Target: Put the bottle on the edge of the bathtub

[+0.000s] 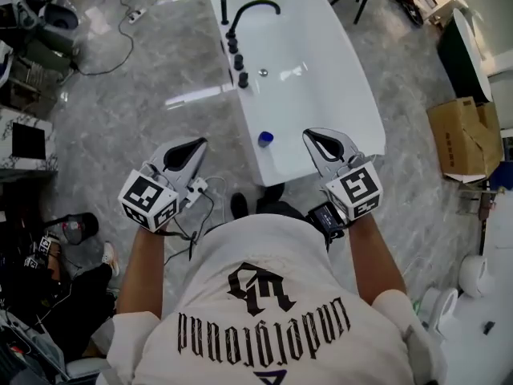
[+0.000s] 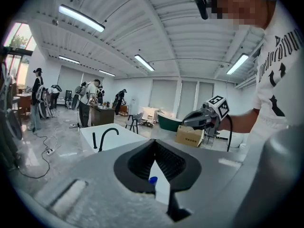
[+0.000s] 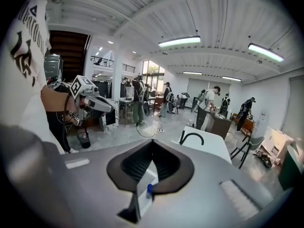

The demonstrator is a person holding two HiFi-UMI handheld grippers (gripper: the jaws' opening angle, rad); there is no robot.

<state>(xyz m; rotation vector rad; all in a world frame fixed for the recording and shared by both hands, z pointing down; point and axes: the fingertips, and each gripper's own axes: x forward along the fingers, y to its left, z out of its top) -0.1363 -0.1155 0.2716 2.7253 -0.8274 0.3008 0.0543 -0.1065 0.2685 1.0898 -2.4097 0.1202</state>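
Note:
A small bottle with a blue cap (image 1: 265, 139) stands on the near left rim of the white bathtub (image 1: 337, 79). My left gripper (image 1: 200, 142) hangs over the floor left of the tub's near end, a short way from the bottle, jaws shut and empty. To the bottle's right, over the tub's near corner, my right gripper (image 1: 309, 133) is also shut with nothing held. In the left gripper view the blue cap (image 2: 152, 179) shows below the closed left gripper (image 2: 154, 142). The right gripper view shows the cap (image 3: 149, 189) under the closed right gripper (image 3: 152, 140).
A black faucet (image 1: 252, 10) and black knobs sit on the tub's left rim. A cardboard box (image 1: 465, 139) lies on the floor to the right. A white power strip (image 1: 197, 187) with cables is by my feet. Several people stand at desks farther back.

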